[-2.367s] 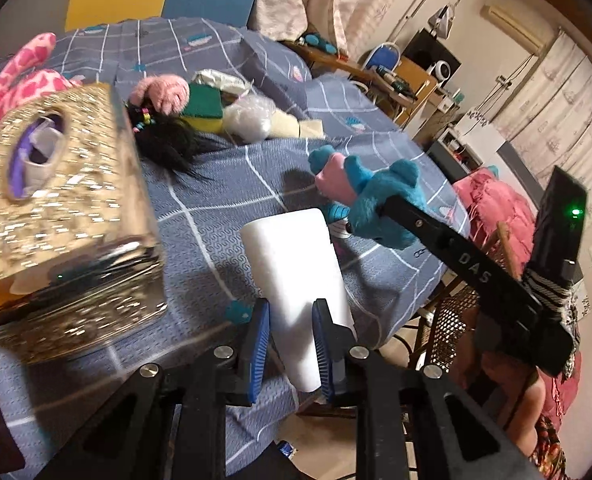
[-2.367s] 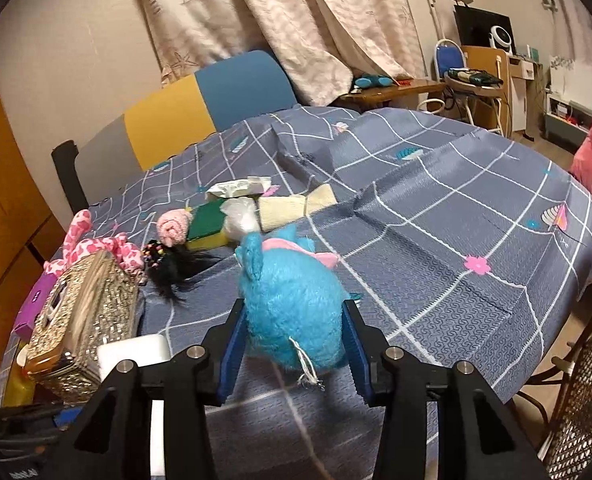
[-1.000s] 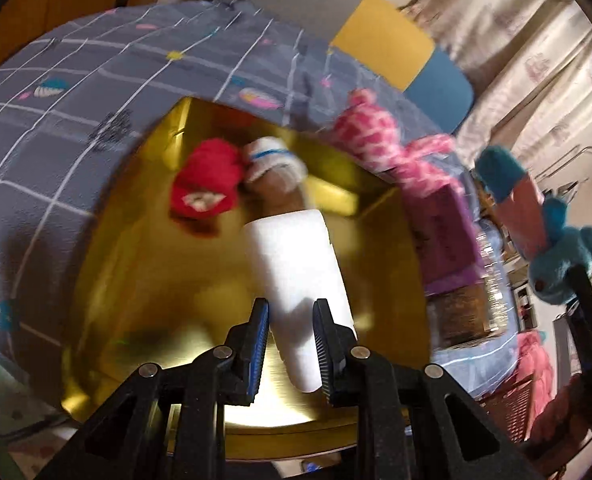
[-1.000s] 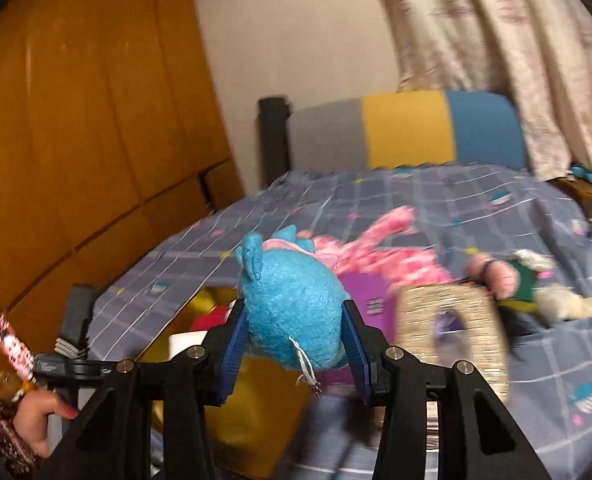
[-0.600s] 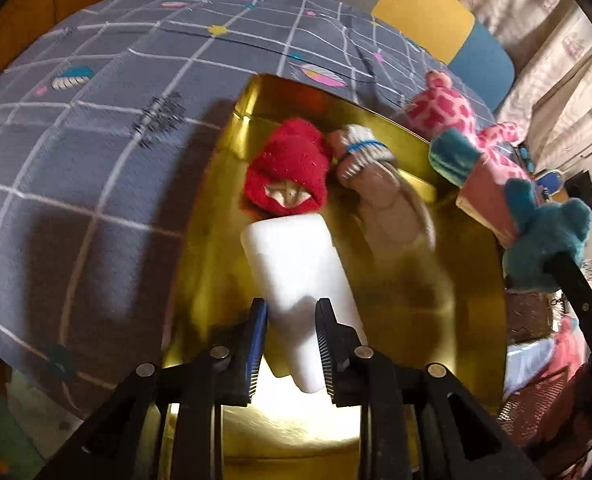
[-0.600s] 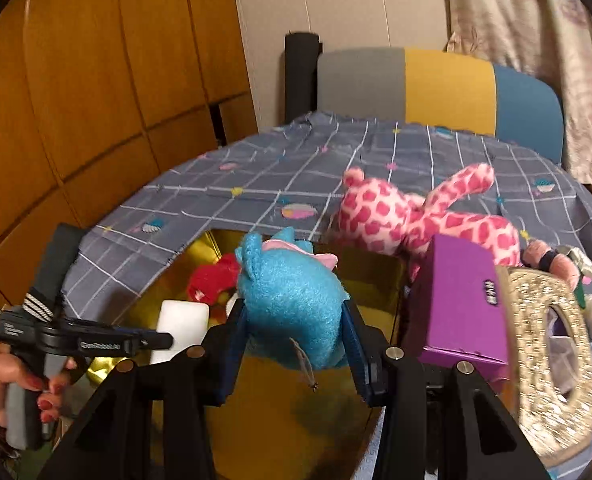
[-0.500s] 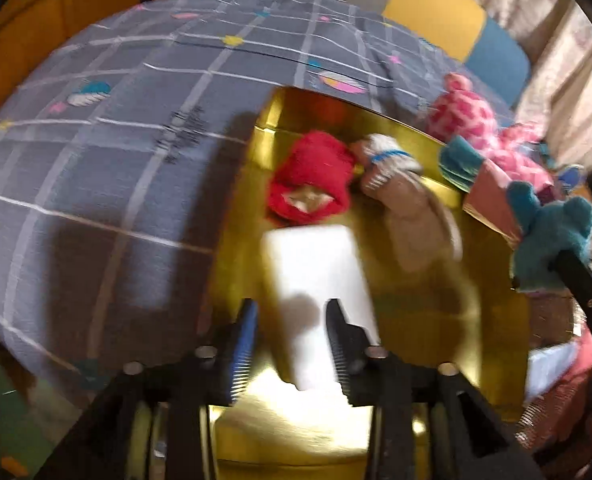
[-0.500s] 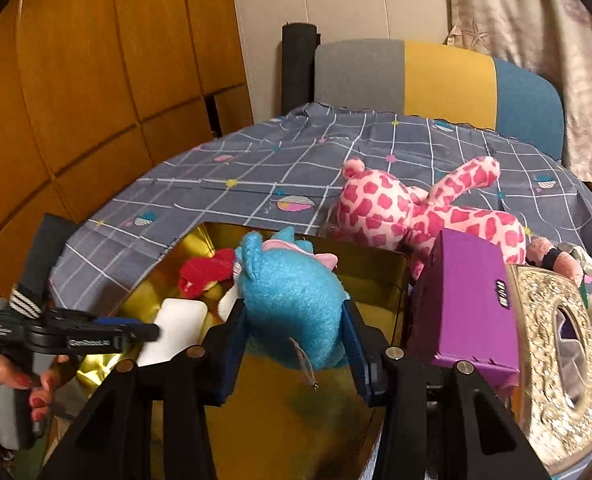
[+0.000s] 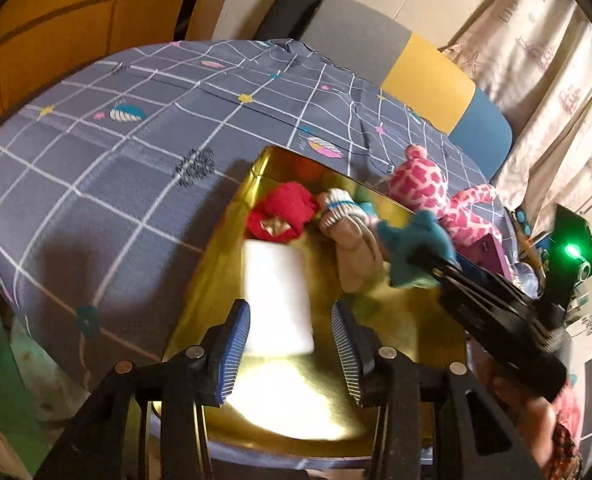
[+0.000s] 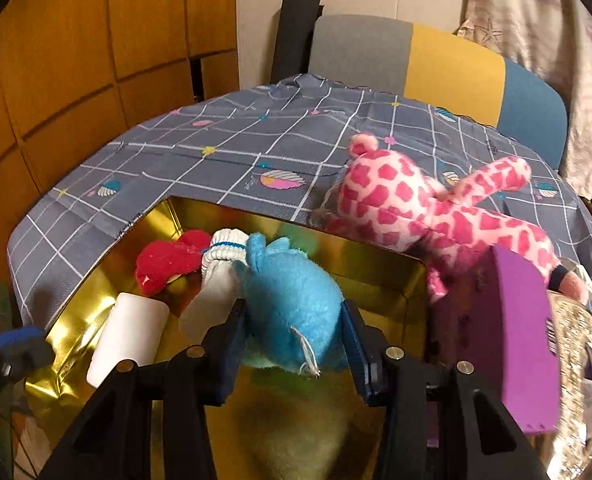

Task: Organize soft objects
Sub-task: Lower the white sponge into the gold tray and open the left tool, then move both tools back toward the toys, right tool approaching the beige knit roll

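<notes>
Soft toys are gathering in the gold-lined box (image 10: pixel 368 268): a white foam block (image 9: pixel 276 300), a red plush (image 9: pixel 282 216) and a rolled grey sock (image 9: pixel 348 224) lie inside. The left gripper (image 9: pixel 292 334) is opening, its jaws off the block. The right gripper (image 10: pixel 294 332) hangs over the box, clamped on a blue plush toy (image 10: pixel 296 304). A pink spotted giraffe (image 10: pixel 424 212) waits on the cloth at far right. Motion blur smears the sock's lower end.
</notes>
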Demonstrator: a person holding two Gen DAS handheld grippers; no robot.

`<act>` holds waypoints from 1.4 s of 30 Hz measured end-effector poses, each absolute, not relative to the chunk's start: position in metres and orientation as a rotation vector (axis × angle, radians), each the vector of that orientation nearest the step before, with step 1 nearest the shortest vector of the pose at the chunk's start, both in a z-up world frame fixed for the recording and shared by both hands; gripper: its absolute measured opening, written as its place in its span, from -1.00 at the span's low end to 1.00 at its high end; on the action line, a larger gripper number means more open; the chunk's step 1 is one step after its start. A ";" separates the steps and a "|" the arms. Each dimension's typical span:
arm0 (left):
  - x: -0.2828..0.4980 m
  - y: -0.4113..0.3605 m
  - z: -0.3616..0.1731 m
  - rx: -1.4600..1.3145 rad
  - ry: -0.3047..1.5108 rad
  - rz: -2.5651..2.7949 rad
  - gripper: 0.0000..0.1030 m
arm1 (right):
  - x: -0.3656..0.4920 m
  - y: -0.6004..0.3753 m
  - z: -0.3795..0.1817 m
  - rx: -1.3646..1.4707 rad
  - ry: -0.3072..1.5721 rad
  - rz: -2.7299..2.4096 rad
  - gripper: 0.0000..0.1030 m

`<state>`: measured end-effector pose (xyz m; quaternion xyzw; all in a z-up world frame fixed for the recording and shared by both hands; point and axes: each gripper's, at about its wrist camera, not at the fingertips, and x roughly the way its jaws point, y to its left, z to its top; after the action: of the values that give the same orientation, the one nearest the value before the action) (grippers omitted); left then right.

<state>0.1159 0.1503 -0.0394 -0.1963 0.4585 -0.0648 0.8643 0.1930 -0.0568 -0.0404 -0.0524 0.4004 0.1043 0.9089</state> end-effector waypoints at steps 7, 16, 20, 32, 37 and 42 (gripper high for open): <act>0.106 0.148 -0.044 -0.447 0.970 -0.129 -0.17 | 0.190 -0.040 -0.049 -0.121 0.867 0.301 0.32; 0.098 0.140 -0.049 -0.505 0.976 -0.184 -0.17 | 0.142 -0.077 -0.023 0.036 0.794 0.282 0.57; 0.095 0.126 -0.048 -0.494 0.978 -0.221 -0.17 | 0.125 -0.094 -0.006 0.093 0.752 0.277 0.57; 0.080 0.079 -0.044 -0.461 0.967 -0.369 -0.17 | 0.089 -0.134 0.028 0.160 0.654 0.247 0.58; 0.075 0.063 -0.040 -0.439 0.962 -0.419 -0.17 | 0.079 -0.158 0.037 0.187 0.608 0.212 0.58; 0.069 0.045 -0.035 -0.408 0.946 -0.475 -0.17 | 0.070 -0.199 0.049 0.224 0.551 0.122 0.59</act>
<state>0.0689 0.0452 -0.0347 -0.1930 0.4481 -0.2250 0.8434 0.0699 -0.1988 0.0488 0.1101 0.2712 0.0599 0.9543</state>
